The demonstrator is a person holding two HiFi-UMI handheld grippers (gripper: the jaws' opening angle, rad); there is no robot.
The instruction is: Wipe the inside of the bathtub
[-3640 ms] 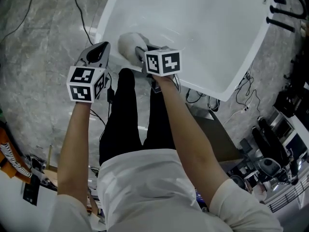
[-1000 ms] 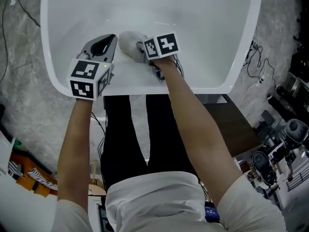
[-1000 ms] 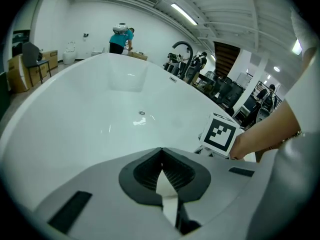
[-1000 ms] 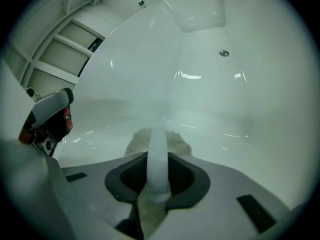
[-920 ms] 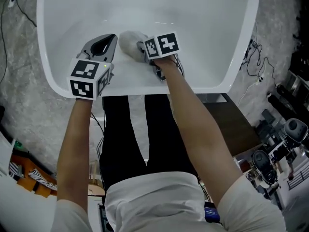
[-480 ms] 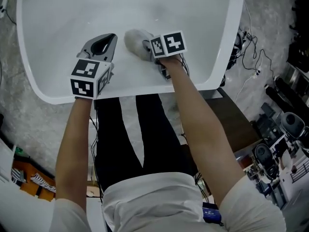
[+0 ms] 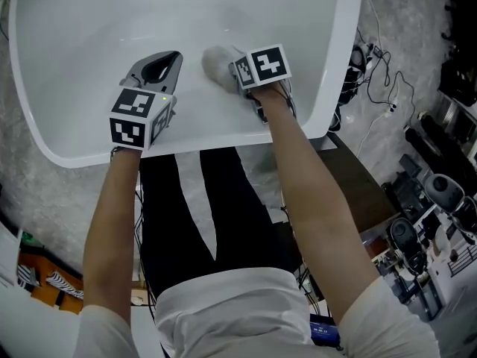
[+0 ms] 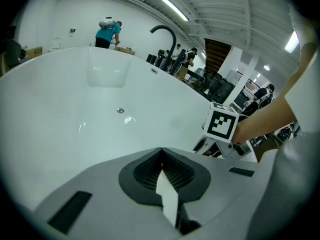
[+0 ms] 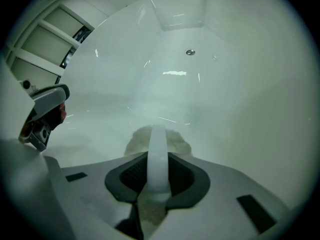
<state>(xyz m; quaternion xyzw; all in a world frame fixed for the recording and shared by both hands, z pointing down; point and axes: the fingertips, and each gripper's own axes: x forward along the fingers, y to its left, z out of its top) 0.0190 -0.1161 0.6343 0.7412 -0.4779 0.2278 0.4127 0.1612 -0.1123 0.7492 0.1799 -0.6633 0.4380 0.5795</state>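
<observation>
Right gripper (image 7: 235, 74) fingers clamped on a beige scrub pad (image 7: 216, 60) held against the white bathtub (image 7: 89, 28) near its inner wall — left gripper (image 7: 155, 70) fingers closed, empty, just beside it.

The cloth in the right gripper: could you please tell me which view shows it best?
The right gripper view: the cloth sits close up, clamped between the jaws. The head view shows only a small pale lump; the left gripper view doesn't show it.

Operator in white short-sleeved T-shirt (image 7: 246, 312) & black trousers (image 7: 186, 215); left gripper (image 7: 155, 69) & right gripper (image 7: 232, 71) grey w/ black jaw pads, each w/ white cube bearing black square markers.
</observation>
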